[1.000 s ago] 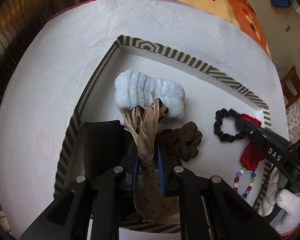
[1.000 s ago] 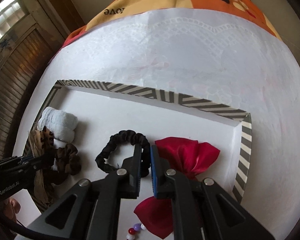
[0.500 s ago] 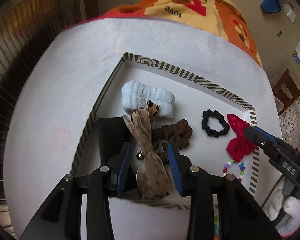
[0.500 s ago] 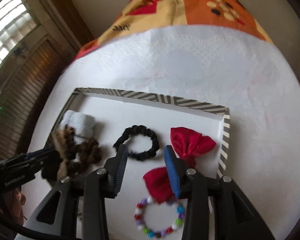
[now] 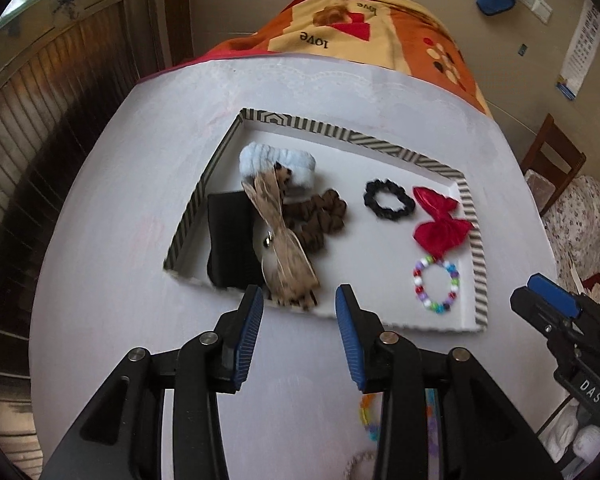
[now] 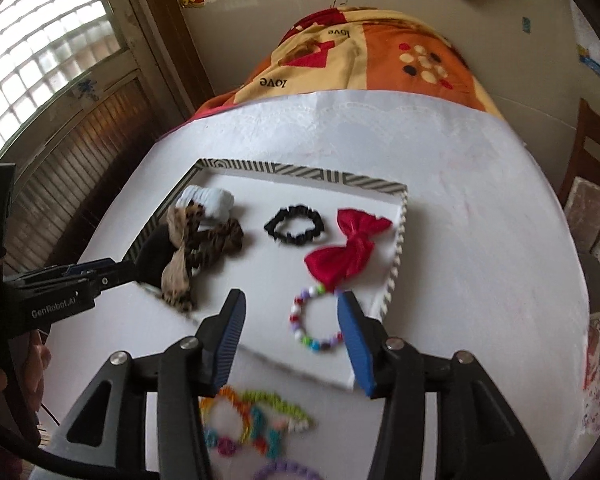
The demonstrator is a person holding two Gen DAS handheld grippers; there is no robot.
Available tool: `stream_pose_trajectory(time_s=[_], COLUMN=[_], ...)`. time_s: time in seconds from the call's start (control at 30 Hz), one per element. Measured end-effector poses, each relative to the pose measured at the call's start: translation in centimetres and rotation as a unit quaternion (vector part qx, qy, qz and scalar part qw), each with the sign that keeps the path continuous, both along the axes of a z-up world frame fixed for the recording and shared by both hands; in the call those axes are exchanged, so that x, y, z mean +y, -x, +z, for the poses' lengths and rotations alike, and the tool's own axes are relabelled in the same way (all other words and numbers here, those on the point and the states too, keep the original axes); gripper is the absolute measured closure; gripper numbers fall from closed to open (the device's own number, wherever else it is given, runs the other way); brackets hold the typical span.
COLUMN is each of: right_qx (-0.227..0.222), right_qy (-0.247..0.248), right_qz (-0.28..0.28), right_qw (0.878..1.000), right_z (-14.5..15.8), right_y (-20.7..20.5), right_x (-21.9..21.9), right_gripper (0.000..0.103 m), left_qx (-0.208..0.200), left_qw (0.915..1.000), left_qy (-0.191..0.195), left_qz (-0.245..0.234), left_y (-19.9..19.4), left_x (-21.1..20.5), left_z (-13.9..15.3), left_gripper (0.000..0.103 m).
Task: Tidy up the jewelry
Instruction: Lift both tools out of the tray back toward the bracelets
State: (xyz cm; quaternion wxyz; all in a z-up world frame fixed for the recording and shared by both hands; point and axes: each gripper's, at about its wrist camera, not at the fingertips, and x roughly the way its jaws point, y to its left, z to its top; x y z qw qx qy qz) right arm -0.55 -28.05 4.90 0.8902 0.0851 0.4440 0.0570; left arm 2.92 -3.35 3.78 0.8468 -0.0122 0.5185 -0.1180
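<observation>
A striped-rim white tray (image 5: 472, 216) (image 6: 398, 256) holds a light blue scrunchie (image 5: 276, 160), a tan leopard ribbon bow (image 5: 284, 248) (image 6: 180, 256), a brown scrunchie (image 5: 324, 216), a black scrunchie (image 5: 388, 200) (image 6: 296, 226), a red bow (image 5: 440, 224) (image 6: 348, 248), a bead bracelet (image 5: 436, 284) (image 6: 316, 320) and a black item (image 5: 228, 240). My left gripper (image 5: 298, 304) is open and empty, above the tray's near edge. My right gripper (image 6: 290, 312) is open and empty, over the bead bracelet.
Several colourful bead bracelets (image 6: 252, 424) lie on the white tablecloth (image 6: 480, 240) in front of the tray. An orange patterned blanket (image 6: 360, 56) hangs at the table's far side. A wooden chair (image 5: 552, 160) stands to the right.
Both grippers opened and drew back toward me. The left let go of the leopard bow, the right let go of the red bow; both bows now lie in the tray.
</observation>
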Motion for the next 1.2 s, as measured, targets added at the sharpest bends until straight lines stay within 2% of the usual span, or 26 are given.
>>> stream_pose_trajectory(time_s=[0.2, 0.53, 1.2], right_qx=[-0.003, -0.008, -0.013], right_qy=[0.006, 0.008, 0.008], right_qz=[-0.011, -0.022, -0.037], right_qw=[1.000, 1.000, 0.999], right_z=[0.3, 0.8, 1.1], right_y=[4.4, 8.9, 11.5], right_x=[0.5, 1.4, 2.0], right_gripper=[0.052, 0.050, 0.048], left_qx=[-0.007, -0.031, -0.046], left_qw=[0.9999, 0.9984, 0.9965], left_qy=[-0.011, -0.030, -0.040], left_qz=[-0.010, -0.036, -0.057], left_y=[3.4, 7.2, 9.8], left_x=[-0.3, -0.9, -1.2], left_z=[0.3, 1.1, 1.5], left_gripper=[0.074, 0.074, 0.074])
